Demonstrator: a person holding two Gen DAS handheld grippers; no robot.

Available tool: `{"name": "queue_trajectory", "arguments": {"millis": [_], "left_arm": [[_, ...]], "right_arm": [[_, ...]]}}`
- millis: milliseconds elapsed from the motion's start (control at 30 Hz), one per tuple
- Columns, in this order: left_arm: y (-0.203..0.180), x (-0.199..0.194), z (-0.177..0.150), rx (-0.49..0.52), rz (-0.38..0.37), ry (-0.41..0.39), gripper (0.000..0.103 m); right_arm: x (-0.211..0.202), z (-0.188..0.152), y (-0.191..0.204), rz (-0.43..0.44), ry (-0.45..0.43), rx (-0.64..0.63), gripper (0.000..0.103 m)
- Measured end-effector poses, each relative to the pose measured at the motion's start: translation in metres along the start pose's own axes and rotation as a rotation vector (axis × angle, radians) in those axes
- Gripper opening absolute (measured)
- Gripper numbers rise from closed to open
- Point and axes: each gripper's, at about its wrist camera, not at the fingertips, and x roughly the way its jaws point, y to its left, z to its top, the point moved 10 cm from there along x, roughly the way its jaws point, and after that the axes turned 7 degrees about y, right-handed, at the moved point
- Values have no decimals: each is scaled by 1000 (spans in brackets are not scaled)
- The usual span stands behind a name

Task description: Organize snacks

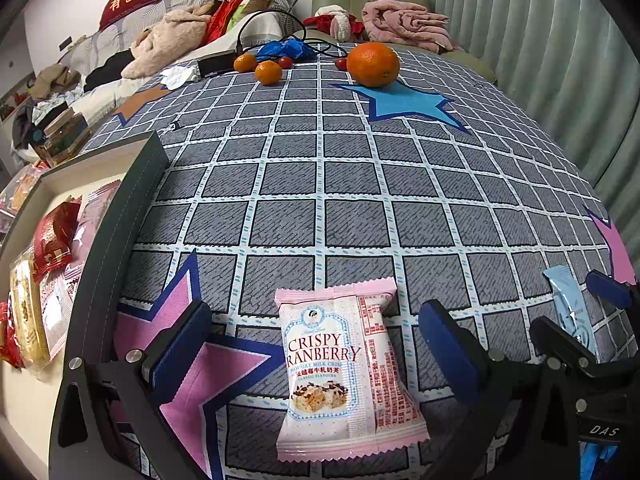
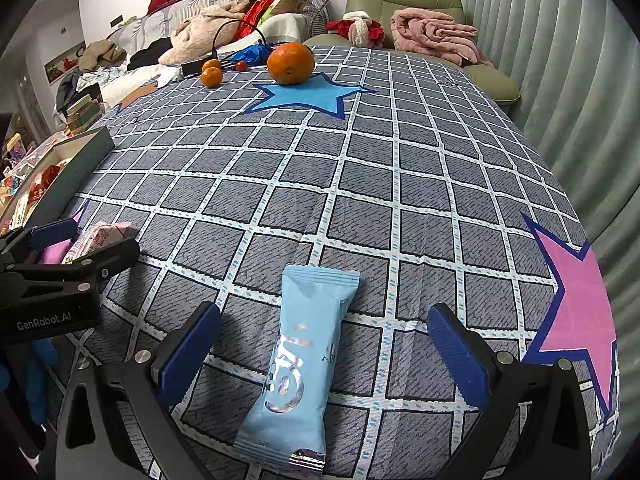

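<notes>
Both grippers are held with jaws apart, nothing clamped. The pink cranberry packet (image 1: 344, 368) is framed between the left gripper (image 1: 316, 356) fingers, long axis running along the approach line, so closure would land across its short width. The blue packet (image 2: 300, 356) is framed likewise by the right gripper (image 2: 324, 356), tilted slightly off that line. The snack box (image 1: 120, 208) lies left of the pink packet, so the left gripper is judged nearer for deposit.
</notes>
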Motion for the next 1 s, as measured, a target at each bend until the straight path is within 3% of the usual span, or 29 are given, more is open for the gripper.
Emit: {"name": "queue_trajectory", "arguments": {"millis": [733, 1000], "left_arm": [[1, -2, -4, 1, 3, 8, 103], [-3, -7, -17, -21, 10, 112, 103]], "right_arm": [[1, 0, 0, 0, 0, 0, 103], [1, 0, 2, 3, 33, -9, 103]]}}
